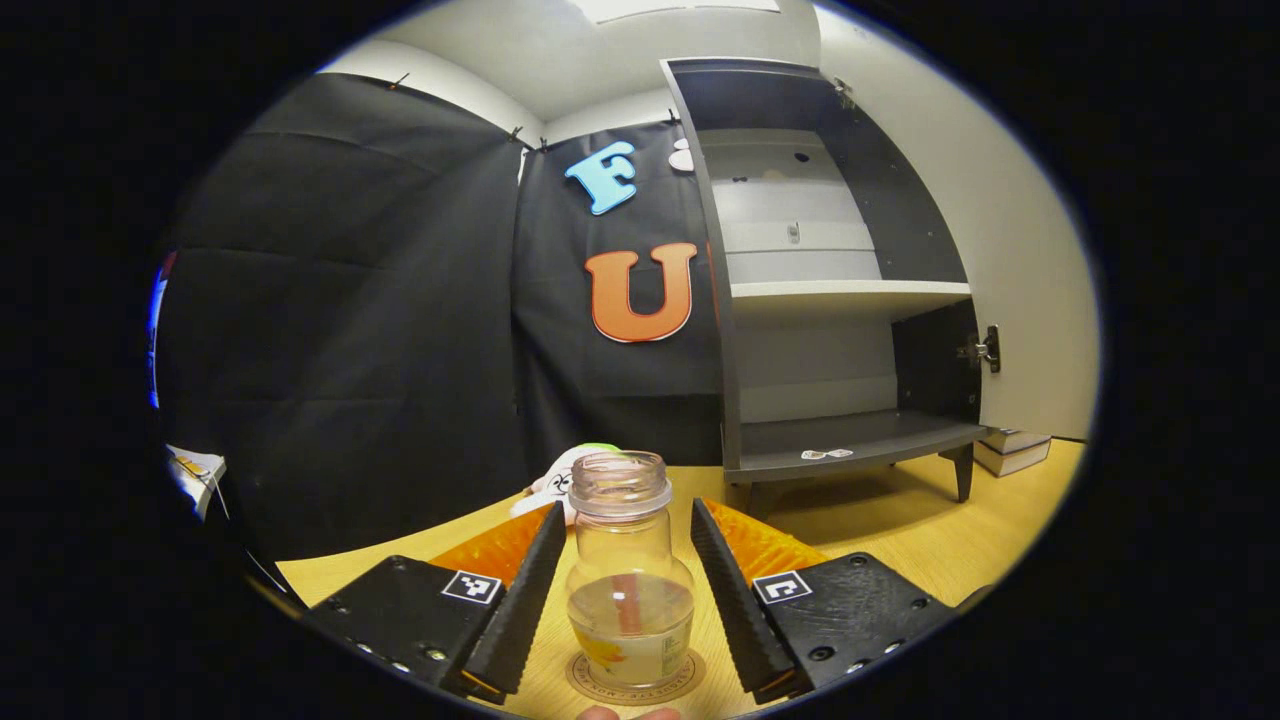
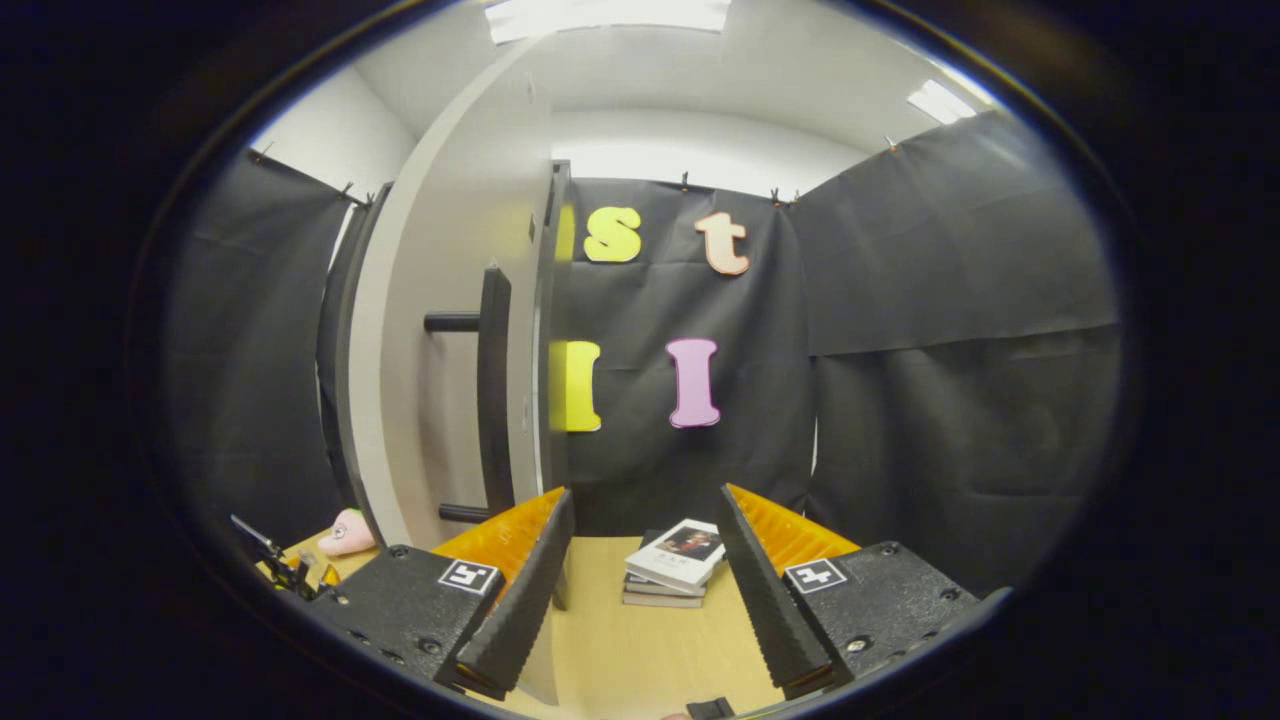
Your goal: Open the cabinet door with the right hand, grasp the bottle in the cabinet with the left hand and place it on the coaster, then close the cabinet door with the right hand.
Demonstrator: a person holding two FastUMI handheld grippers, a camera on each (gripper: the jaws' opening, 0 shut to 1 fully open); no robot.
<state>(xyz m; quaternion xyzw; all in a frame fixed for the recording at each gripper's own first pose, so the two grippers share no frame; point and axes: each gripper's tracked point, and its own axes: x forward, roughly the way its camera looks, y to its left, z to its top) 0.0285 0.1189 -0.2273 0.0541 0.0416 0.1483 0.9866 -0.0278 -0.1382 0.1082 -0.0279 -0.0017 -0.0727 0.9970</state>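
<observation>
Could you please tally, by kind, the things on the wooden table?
Clear glass bottle: 1
Round coaster under it: 1
Grey open cabinet: 1
Stack of books: 1
Pink soft toy: 1
Total: 5

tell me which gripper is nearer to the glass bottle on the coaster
Left. The left gripper has its jaws open on either side of the glass bottle, which stands on the coaster, with gaps both sides. The right gripper faces the open cabinet door's edge and a stack of books.
</observation>
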